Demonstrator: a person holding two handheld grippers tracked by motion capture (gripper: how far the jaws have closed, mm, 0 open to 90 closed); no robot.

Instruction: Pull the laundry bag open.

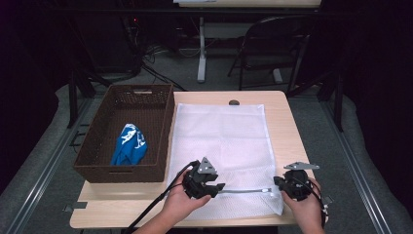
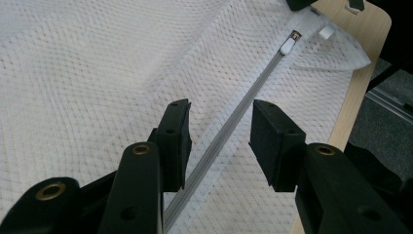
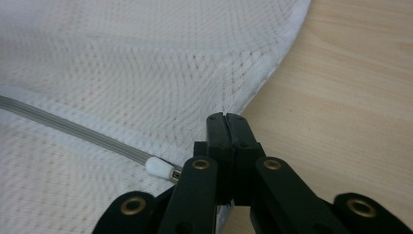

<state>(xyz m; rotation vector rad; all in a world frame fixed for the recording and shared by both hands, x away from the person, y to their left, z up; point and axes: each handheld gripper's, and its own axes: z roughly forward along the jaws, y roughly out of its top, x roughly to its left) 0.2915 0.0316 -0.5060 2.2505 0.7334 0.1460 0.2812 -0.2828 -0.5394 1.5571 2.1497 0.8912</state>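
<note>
Left gripper jaws astride zipper; right gripper jaws closed on mesh bag edge

mesh bag edge under tongs

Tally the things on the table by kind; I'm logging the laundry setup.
White mesh laundry bag: 1
Brown wicker basket: 1
Blue cloth in the basket: 1
Hand-held claws, left and right: 2
Total: 5
</note>
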